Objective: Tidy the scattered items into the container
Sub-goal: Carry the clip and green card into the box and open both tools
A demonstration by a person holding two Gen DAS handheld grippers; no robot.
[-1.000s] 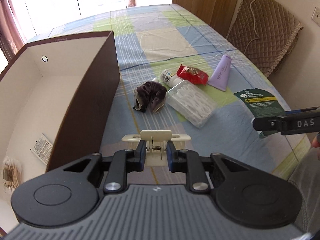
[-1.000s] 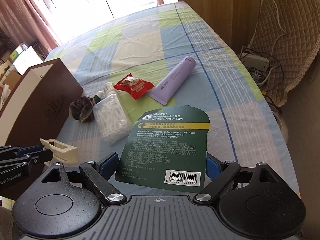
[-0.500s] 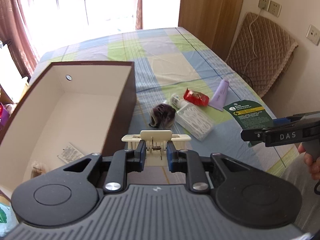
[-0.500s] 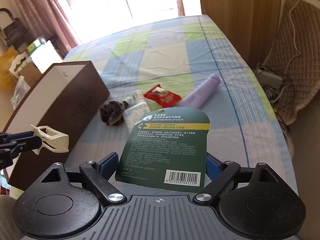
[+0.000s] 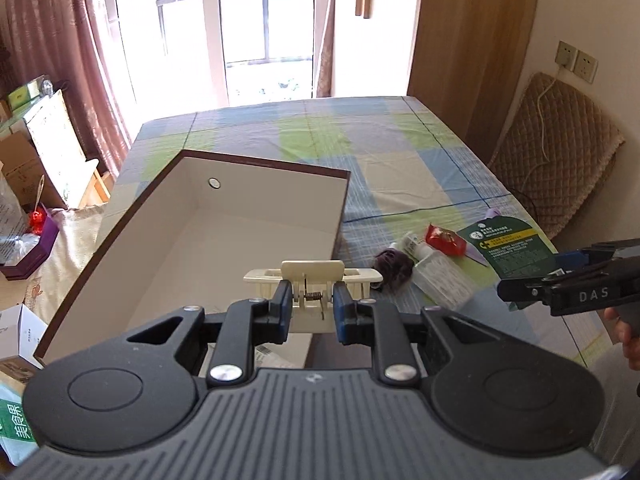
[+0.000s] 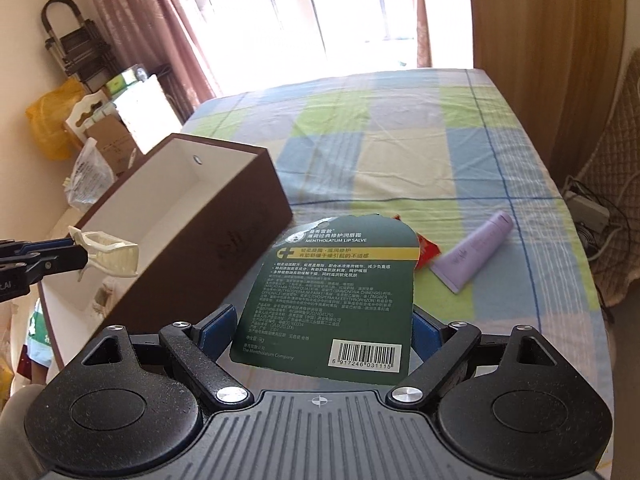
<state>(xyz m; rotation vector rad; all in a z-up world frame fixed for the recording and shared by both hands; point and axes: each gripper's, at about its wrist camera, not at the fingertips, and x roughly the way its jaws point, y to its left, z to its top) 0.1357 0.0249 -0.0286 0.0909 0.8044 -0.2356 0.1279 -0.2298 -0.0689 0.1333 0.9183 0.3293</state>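
The left gripper pinches a cream hair clip above the open brown box, while the right gripper clamps a green lip-salve card right of it.

The box sits left of the tube and packet on the bed.

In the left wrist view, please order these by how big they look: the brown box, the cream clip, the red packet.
1. brown box, by far the largest
2. cream clip, though it is nearest the camera in the left gripper, so unsure
3. red packet
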